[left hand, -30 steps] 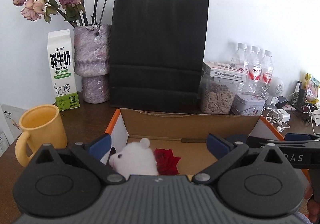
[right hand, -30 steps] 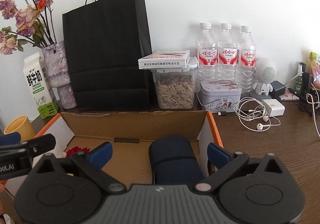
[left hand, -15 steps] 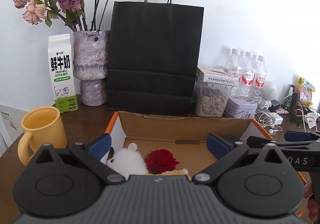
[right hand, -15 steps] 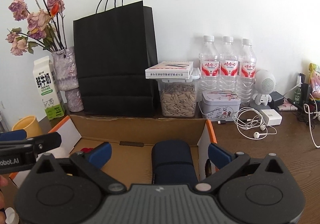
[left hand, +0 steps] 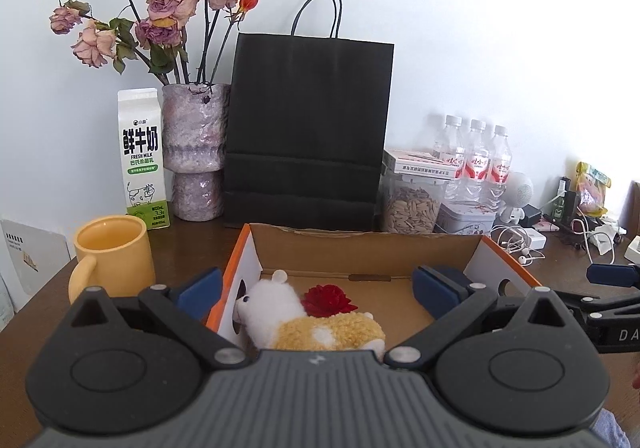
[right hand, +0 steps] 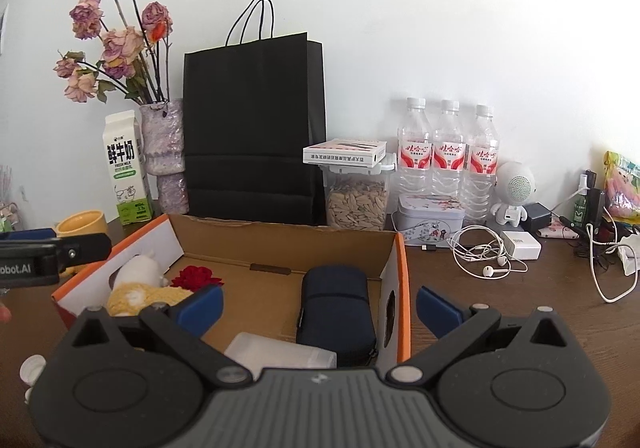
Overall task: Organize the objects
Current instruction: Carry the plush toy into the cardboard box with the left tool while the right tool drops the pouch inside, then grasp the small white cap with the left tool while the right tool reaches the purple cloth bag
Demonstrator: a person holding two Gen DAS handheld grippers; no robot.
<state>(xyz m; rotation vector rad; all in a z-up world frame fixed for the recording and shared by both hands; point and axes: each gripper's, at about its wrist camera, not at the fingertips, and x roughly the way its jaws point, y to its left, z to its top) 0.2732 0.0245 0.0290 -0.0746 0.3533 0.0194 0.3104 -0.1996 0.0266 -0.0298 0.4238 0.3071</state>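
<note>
An open cardboard box with orange edges sits on the dark wooden table. Inside it lie a white and yellow plush toy, a red rose, a dark blue pouch and a clear plastic case. My left gripper is open above the box's near side, nothing between its blue pads. My right gripper is open too, raised over the box's right wall. Each gripper's fingers show at the edge of the other's view.
A yellow mug, milk carton, vase of dried roses and black paper bag stand behind the box. Right of it are a seed jar, water bottles, a tin, earphones and chargers.
Both grippers have drawn back and risen, so more of the box interior shows. The plush toy, rose and plastic case are now seen lying inside. Both stay open.
</note>
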